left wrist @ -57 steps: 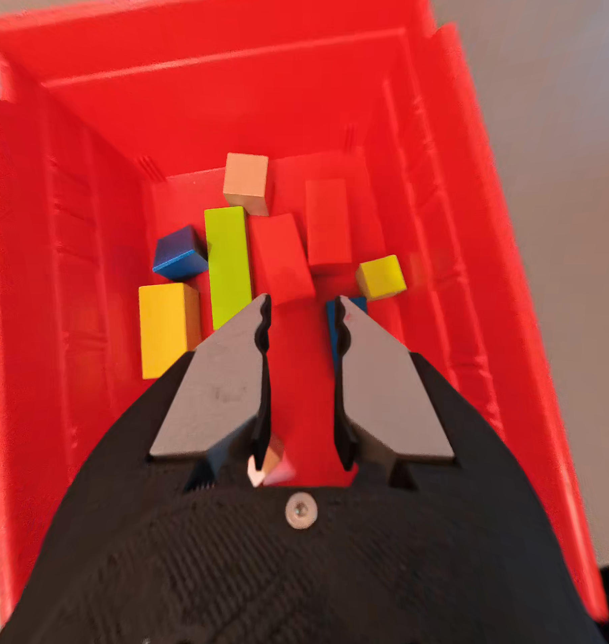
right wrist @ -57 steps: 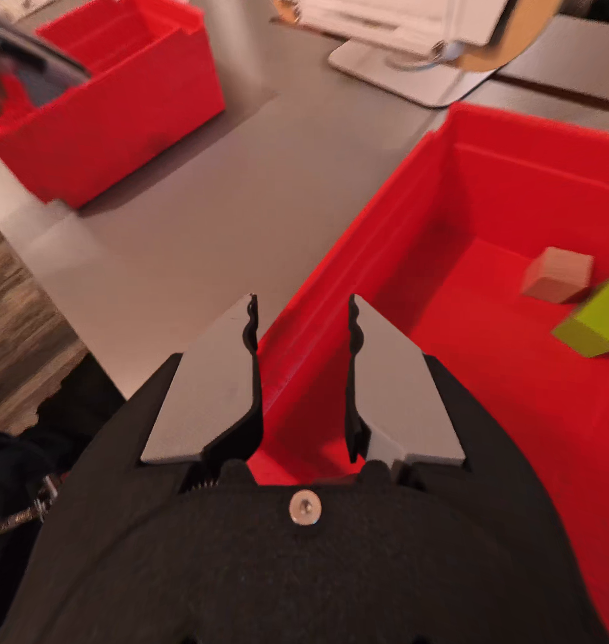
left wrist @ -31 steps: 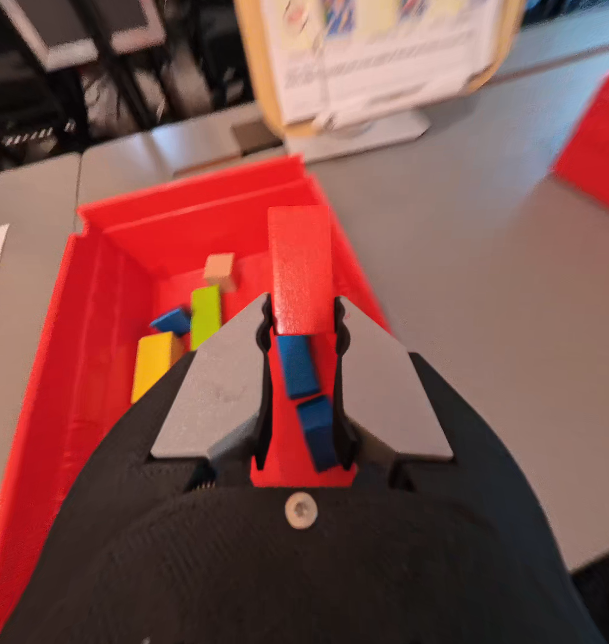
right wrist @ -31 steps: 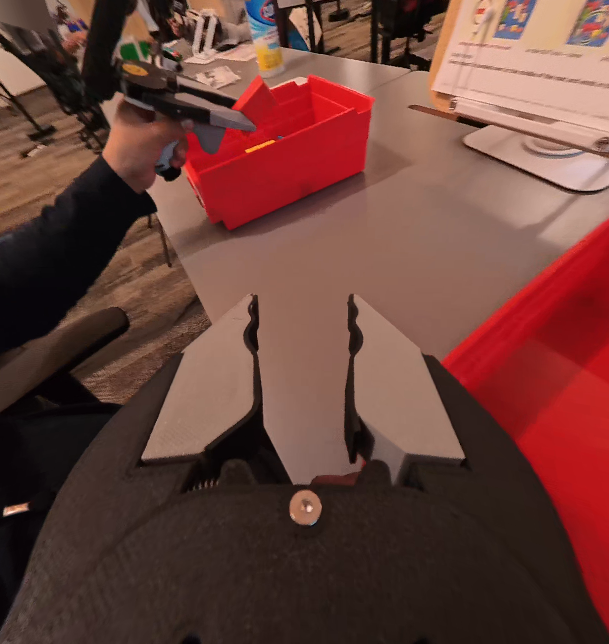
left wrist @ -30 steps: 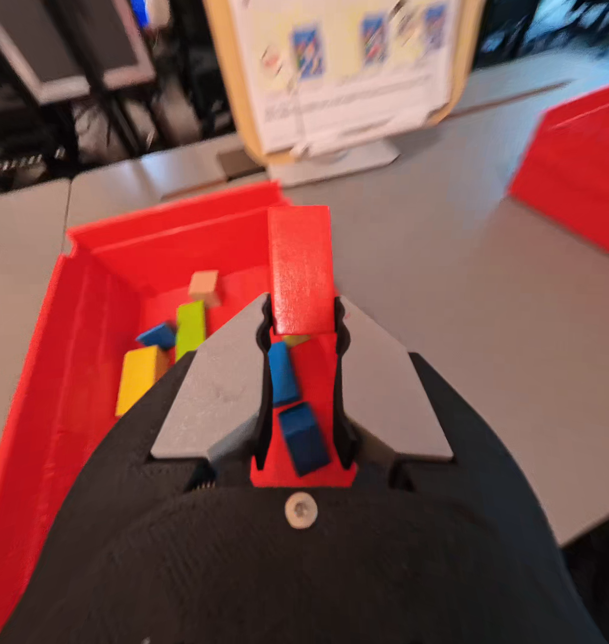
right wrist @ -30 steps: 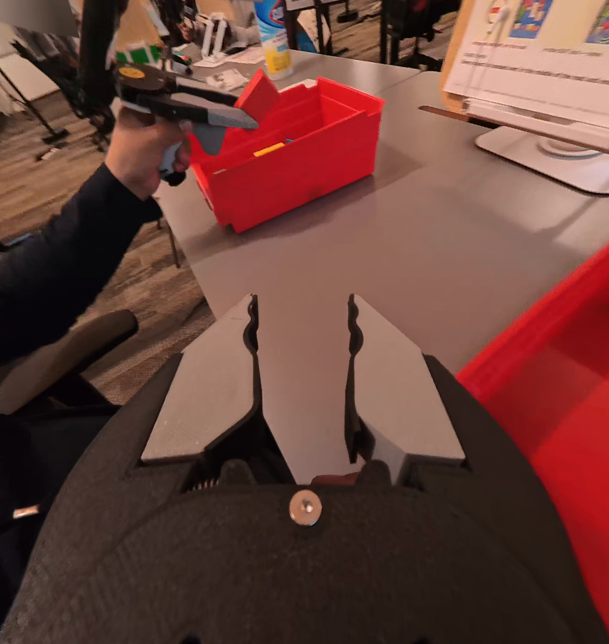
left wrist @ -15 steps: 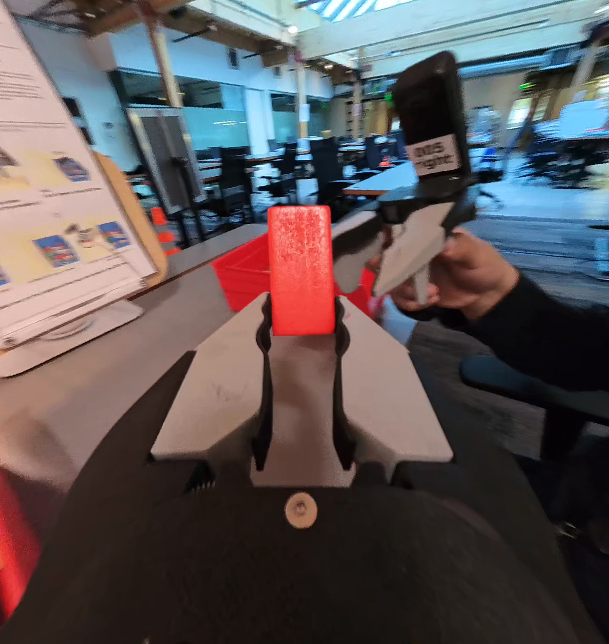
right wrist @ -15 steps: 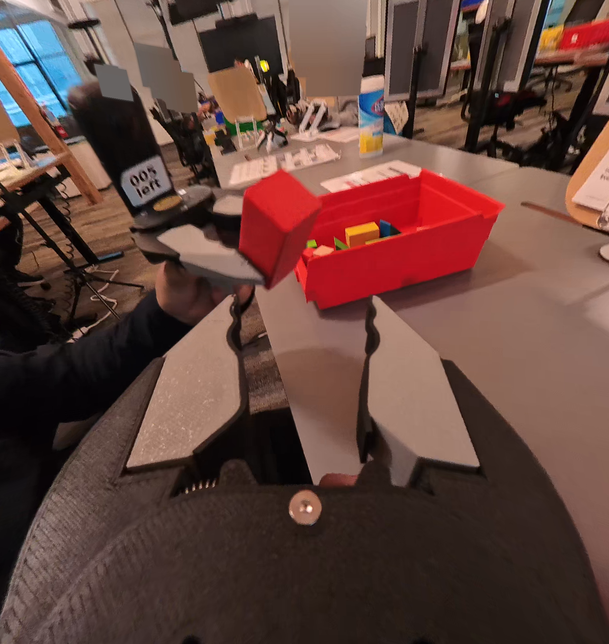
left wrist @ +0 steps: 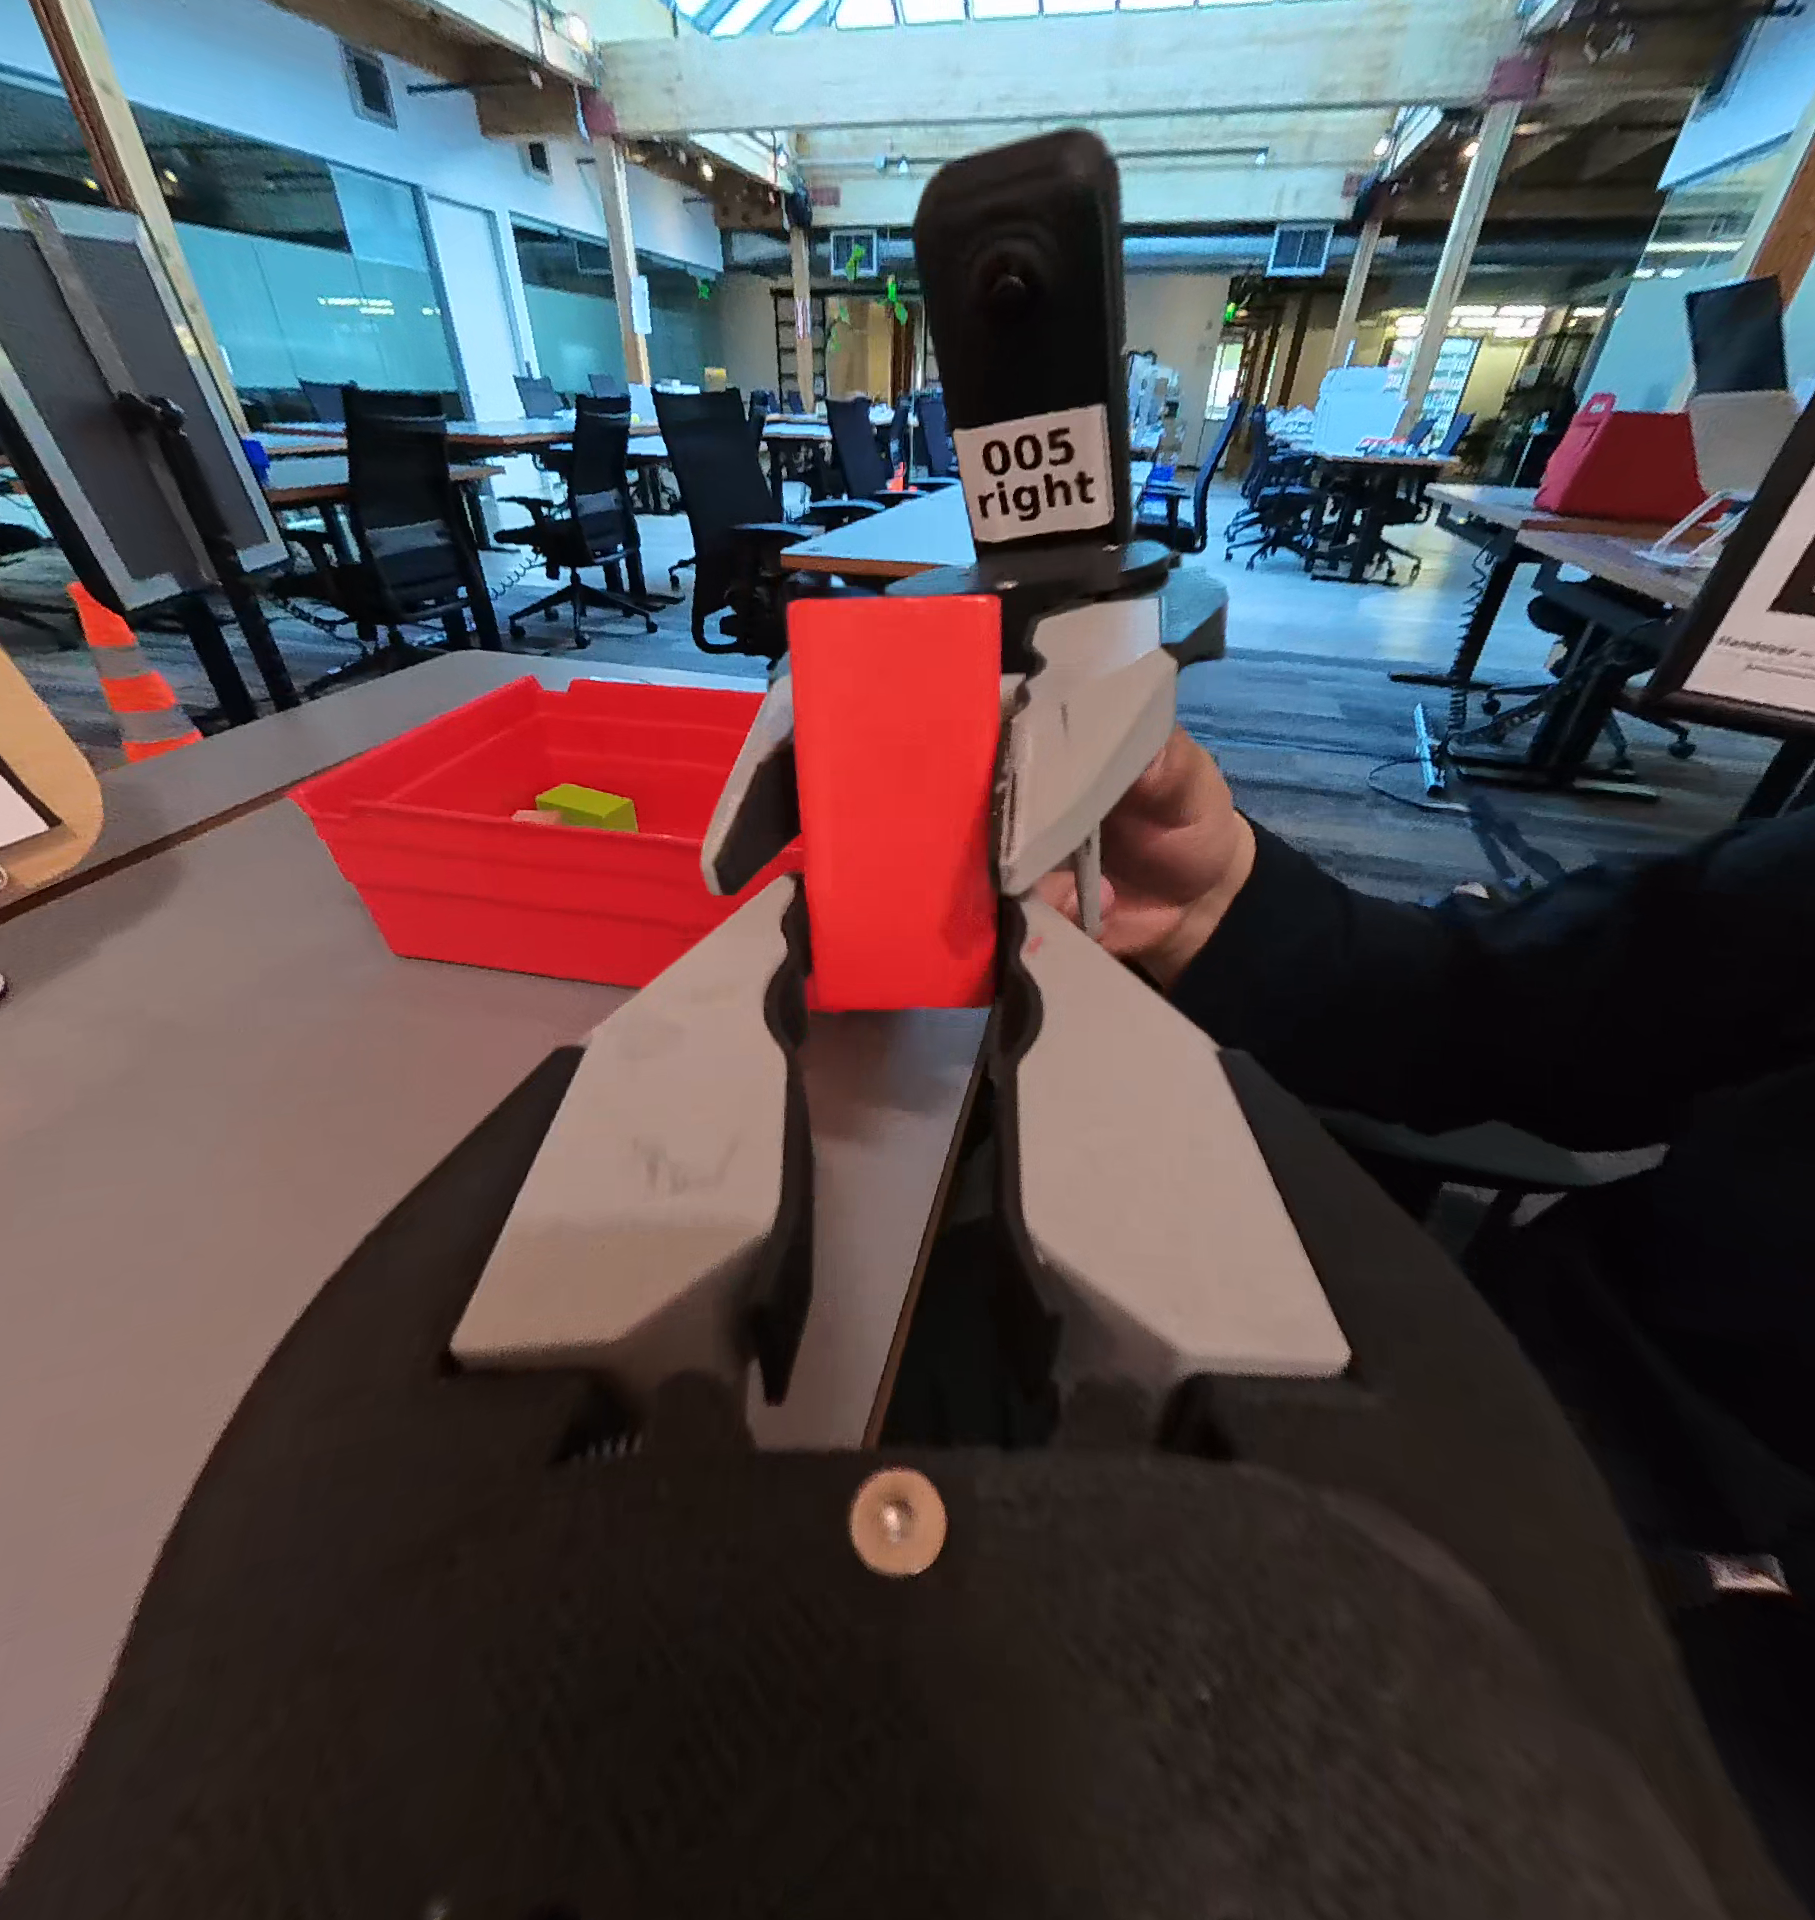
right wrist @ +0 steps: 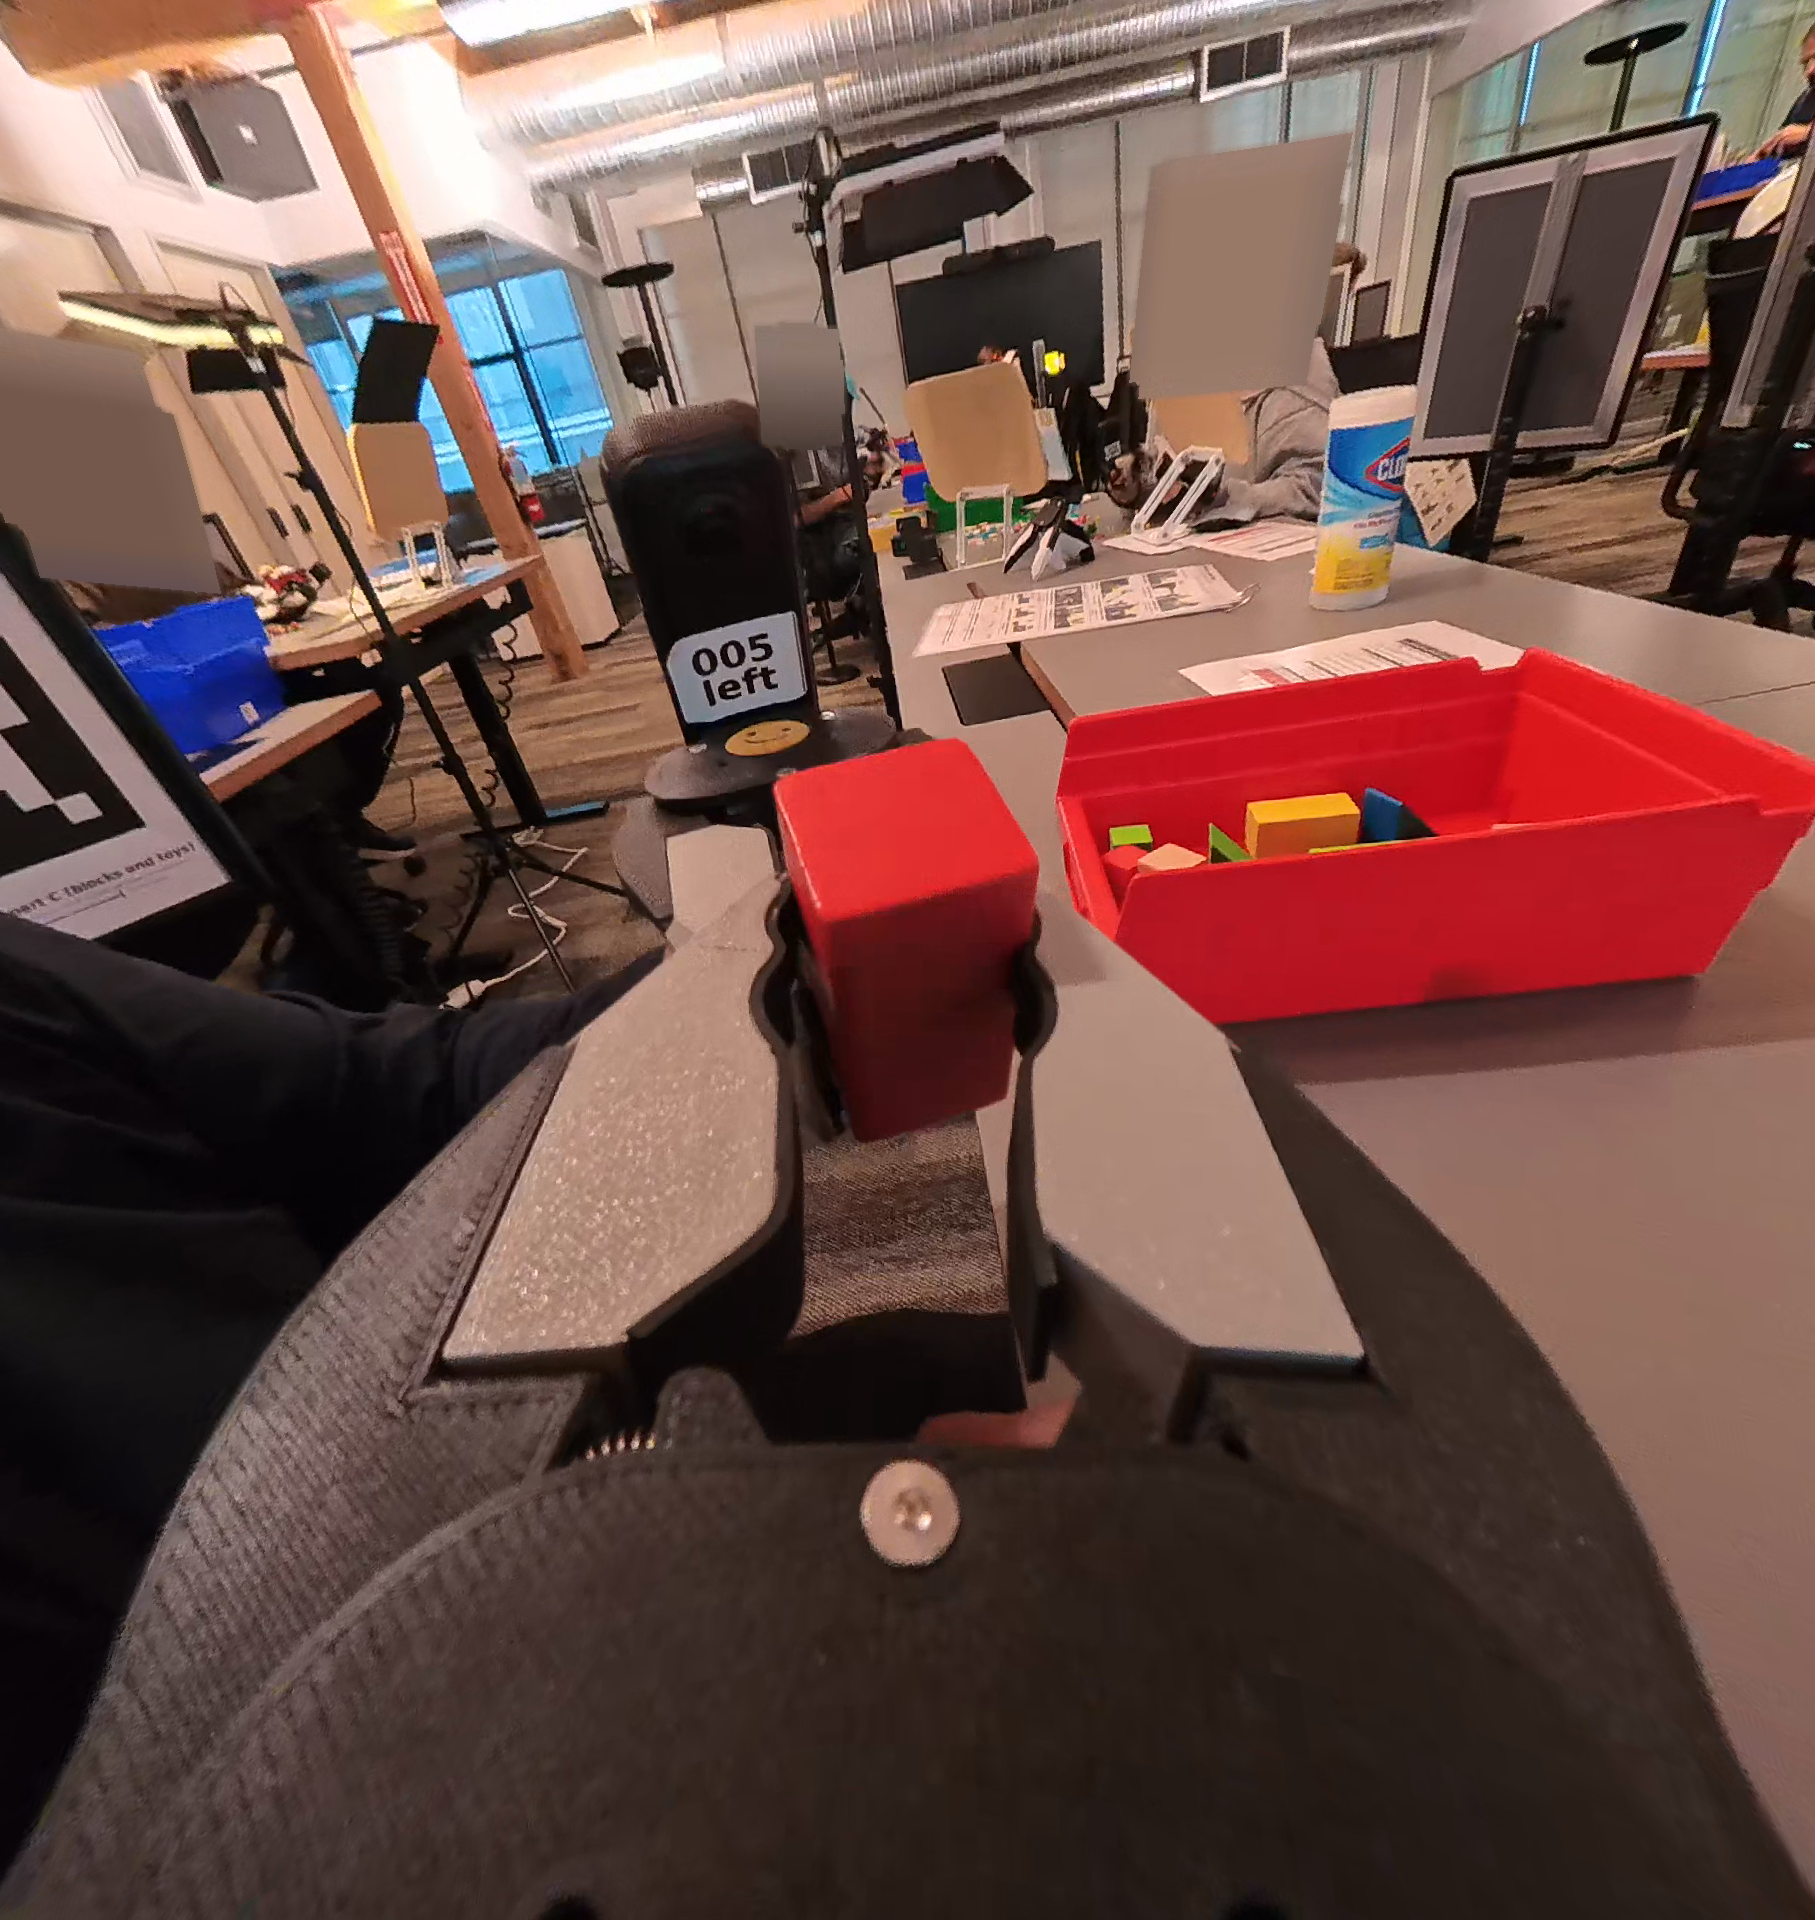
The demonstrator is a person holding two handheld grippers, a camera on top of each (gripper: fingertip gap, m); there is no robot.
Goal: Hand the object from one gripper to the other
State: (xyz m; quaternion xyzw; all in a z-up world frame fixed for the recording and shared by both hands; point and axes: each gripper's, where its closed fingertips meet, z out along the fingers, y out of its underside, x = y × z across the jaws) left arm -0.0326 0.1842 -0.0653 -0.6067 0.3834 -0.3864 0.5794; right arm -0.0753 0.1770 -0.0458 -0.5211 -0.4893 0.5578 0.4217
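Our left gripper point(left wrist: 898, 961) has its fingers point(left wrist: 674, 1122) pinching the lower end of a red rectangular block point(left wrist: 895, 800), which stands upright above the tips and off the tabletop point(left wrist: 155, 1091). Around the upper part of that block we see the right gripper point(left wrist: 887, 774), its fingers point(left wrist: 1085, 758) on the block's two sides. In the right wrist view the same gripper point(right wrist: 908, 977) has both fingertips pressed against the sides of the red block point(right wrist: 908, 925), so the block is held at once from both ends, between the two tools. Behind the block in that view sits the left gripper point(right wrist: 768, 862), largely hidden, with its black camera housing point(right wrist: 711, 561) standing above it. A hand point(left wrist: 1168, 842) in a dark sleeve point(left wrist: 1505, 997) grips the right tool's handle just behind the fingers. Farther out on the grey tabletop, the left wrist view shows a red bin point(left wrist: 529, 831) holding a lime-green block point(left wrist: 586, 807). In the right wrist view another red bin point(right wrist: 1443, 894) lies to the right of the held block, carrying a yellow block point(right wrist: 1303, 823), a blue piece point(right wrist: 1391, 812) and some small green ones point(right wrist: 1131, 836). Beyond it on the tabletop point(right wrist: 1609, 1195) stand a wipes canister point(right wrist: 1365, 499) and printed sheets point(right wrist: 1079, 603).
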